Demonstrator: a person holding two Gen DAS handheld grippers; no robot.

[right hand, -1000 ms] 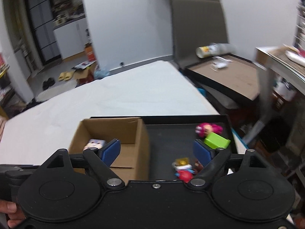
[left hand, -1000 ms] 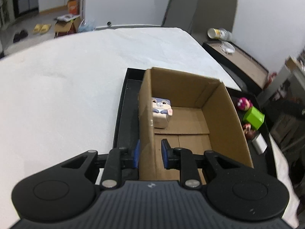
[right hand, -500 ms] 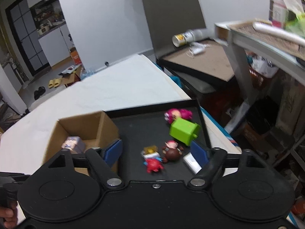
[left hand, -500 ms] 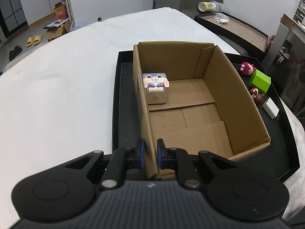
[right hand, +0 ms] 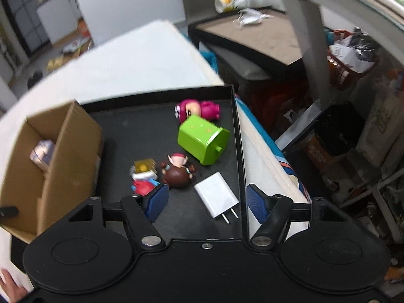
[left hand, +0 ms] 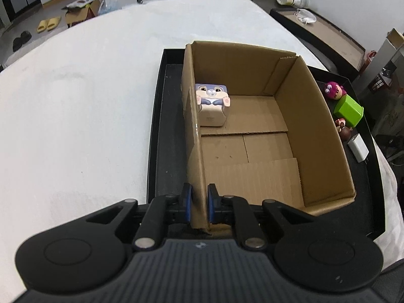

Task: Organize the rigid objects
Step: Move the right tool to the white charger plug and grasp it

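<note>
Currently left hand-held gripper [left hand: 199,205] pinches the cardboard box [left hand: 313,116] wall; right hand-held gripper [right hand: 205,200] spread wide above the white charger [right hand: 217,194]. Bunny cube [left hand: 212,106] sits inside box (black tray [left hand: 164,136] underneath, white tabletop [left hand: 88,101]).

No legible text on anything

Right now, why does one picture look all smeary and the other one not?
The right wrist view is motion-blurred: the cardboard box and red figurine smear. The left wrist view is sharp, showing the bunny cube crisply, though the fisheye lens bends the table edge.
</note>
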